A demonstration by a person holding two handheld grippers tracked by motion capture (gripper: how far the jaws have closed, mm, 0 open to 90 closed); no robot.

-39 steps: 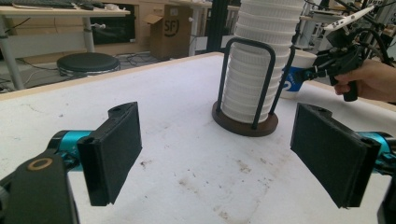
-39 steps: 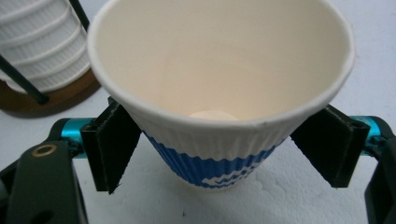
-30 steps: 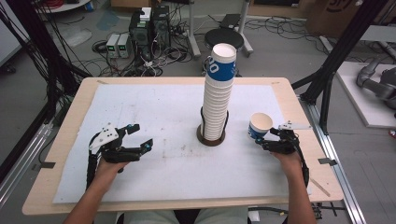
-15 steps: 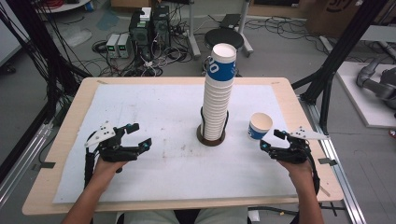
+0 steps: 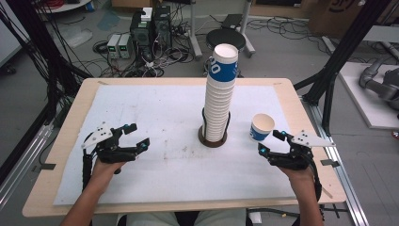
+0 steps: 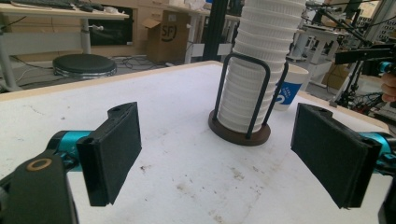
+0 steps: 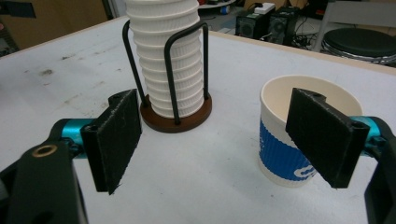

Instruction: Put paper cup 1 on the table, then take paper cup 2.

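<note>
A tall stack of white paper cups (image 5: 219, 94) stands in a brown-based wire holder (image 5: 212, 139) at the table's middle; its top cup has a blue band. A single blue-and-white cup (image 5: 261, 127) stands upright on the white mat to the holder's right. My right gripper (image 5: 272, 142) is open just in front of that cup, apart from it; in the right gripper view the cup (image 7: 299, 135) shows behind the right jaw, and the holder (image 7: 176, 116) lies ahead. My left gripper (image 5: 137, 134) is open and empty on the left, facing the stack (image 6: 254, 79).
The white mat (image 5: 155, 113) covers most of the wooden table (image 5: 61, 136), whose edge lies close behind the right hand. Beyond the table are a black stool (image 5: 226, 37), boxes of electronics (image 5: 150, 26) and cables on the floor.
My right gripper has let go of the single cup and drawn back toward the table's right front. The cup stays upright. My left gripper shifted slightly.
</note>
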